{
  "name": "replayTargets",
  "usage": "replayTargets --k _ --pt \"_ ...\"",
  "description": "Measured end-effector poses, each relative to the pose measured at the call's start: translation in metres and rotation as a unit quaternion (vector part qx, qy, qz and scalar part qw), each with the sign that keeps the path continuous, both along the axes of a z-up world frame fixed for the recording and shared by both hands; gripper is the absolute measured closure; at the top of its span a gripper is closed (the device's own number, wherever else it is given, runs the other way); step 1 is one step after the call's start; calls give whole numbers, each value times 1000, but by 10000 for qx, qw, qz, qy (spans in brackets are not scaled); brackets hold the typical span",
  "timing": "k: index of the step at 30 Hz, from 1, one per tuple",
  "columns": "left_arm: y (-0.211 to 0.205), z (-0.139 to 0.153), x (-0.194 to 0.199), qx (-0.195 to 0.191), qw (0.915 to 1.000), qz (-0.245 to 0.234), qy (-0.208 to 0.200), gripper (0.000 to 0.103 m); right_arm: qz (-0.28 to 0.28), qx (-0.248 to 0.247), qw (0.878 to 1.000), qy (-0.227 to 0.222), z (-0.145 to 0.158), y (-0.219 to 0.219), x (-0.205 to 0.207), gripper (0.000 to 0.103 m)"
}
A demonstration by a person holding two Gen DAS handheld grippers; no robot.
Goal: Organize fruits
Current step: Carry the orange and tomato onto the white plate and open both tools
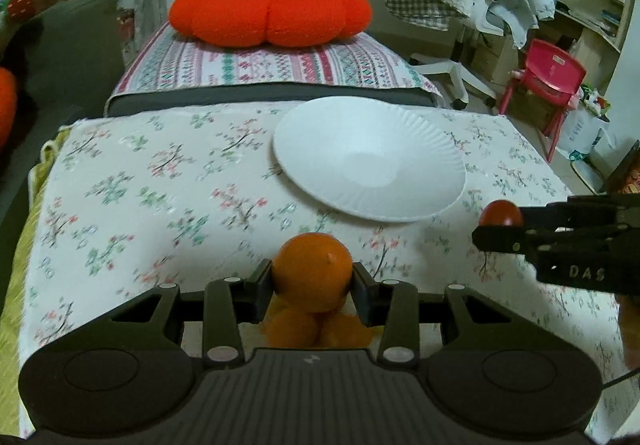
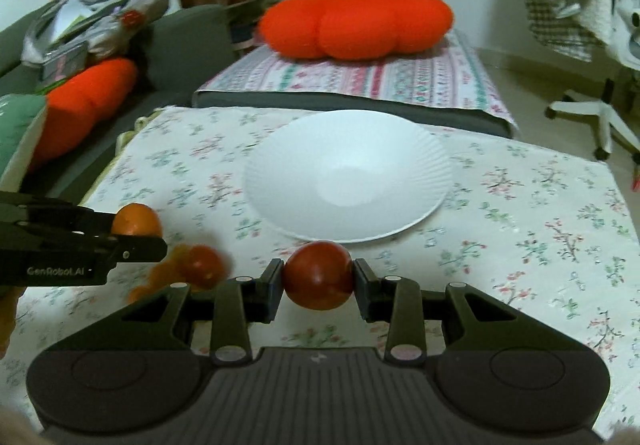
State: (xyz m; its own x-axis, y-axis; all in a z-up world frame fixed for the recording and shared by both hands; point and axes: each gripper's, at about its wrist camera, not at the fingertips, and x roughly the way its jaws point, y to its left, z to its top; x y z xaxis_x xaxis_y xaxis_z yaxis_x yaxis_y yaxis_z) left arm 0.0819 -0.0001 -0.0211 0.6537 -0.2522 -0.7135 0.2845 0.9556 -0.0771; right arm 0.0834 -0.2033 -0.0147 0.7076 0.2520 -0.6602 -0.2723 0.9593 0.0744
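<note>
Orange (image 1: 312,272) in left tongs (image 1: 313,281), tomato (image 2: 318,275) in right tongs (image 2: 318,285).

Plate (image 2: 348,173): on cloth (image 2: 540,245), centre. Loose fruits (image 2: 204,265): on cloth, 8 o'clock from plate. Pumpkin cushion (image 2: 356,25): 12 o'clock, behind plate, on striped mat (image 2: 360,79).

Fruits (image 1: 316,329) half hidden under left tongs, loose fruits (image 2: 200,265) blurred beside them
</note>
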Motion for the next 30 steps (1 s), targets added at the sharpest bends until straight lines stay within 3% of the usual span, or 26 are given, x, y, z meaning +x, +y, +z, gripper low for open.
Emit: replayTargets --k 5,16,30 --pt "-18 -3 23 -89 9998 -78 -163 86 -107 -23 9999 -79 -3 -2 15 69" --pt "-47 -17 64 141 9992 -182 -333 86 -83 -209 9993 -290 -15 -2 55 70" --pt "-60 -28 78 366 9982 -222 -422 86 -142 -369 9987 -335 -28 -1 72 69"
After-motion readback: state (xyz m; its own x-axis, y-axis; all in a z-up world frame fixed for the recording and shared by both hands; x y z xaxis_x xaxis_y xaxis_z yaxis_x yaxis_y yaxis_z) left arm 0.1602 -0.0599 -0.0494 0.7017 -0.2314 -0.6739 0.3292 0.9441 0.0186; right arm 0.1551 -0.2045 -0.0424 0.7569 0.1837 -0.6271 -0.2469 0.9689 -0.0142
